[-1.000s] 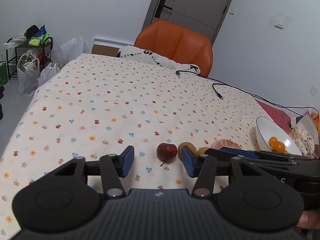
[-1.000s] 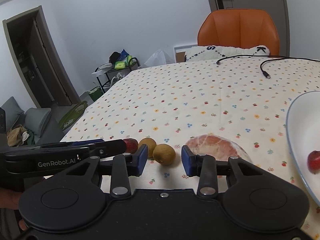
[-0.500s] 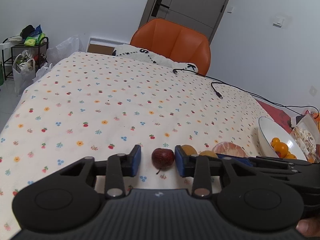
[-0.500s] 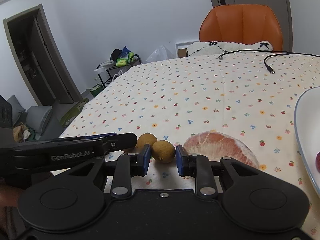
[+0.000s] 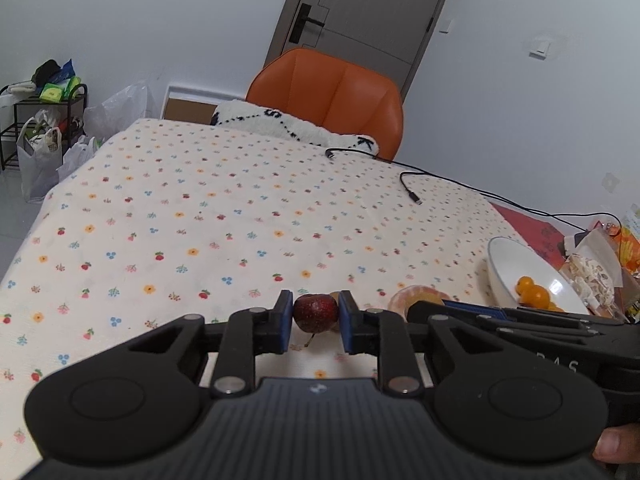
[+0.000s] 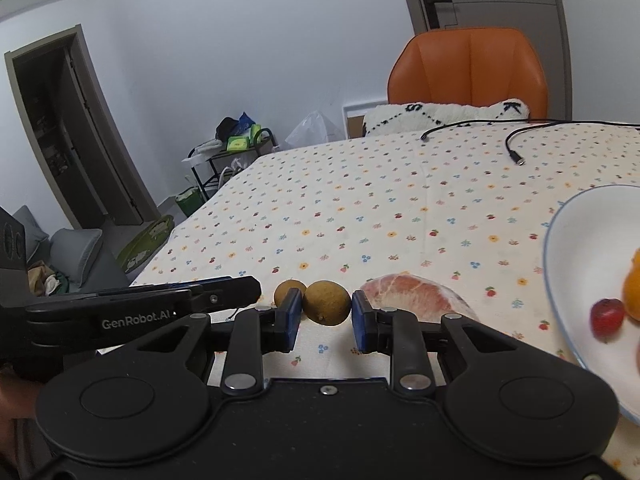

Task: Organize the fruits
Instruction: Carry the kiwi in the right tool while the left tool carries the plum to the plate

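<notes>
My left gripper [image 5: 314, 316] has its blue-padded fingers pressed against both sides of a small dark-red round fruit with a thin stem [image 5: 315, 313], which sits low over the cream tablecloth printed with small flowers and cherries [image 5: 208, 216]. I cannot tell from this view whether the fruit is touching the cloth or lifted just off it.

My right gripper [image 6: 326, 312] brackets a brownish-yellow oval fruit [image 6: 327, 302]; both blue pads touch or all but touch its sides. A second fruit of the same kind [image 6: 286, 290] sits just behind the left pad, touching or nearly touching the first.

Just to the right of that pair lies a peeled pink citrus segment wrapped in clear film [image 6: 416, 296], resting on the cloth. In the left wrist view the same segment [image 5: 416, 295] shows beyond the black body of my other gripper.

A white shallow bowl with a thin blue rim [image 6: 568, 264] stands at the table's right edge, holding a small red fruit [image 6: 607, 315] and an orange one [image 6: 633, 292] cut off by the frame. The left wrist view shows small orange round fruits [image 5: 534, 294] in the bowl [image 5: 508, 256].

A black cable [image 5: 440, 184] trails across the far side of the table, in front of an orange upholstered chair [image 5: 332, 92].
</notes>
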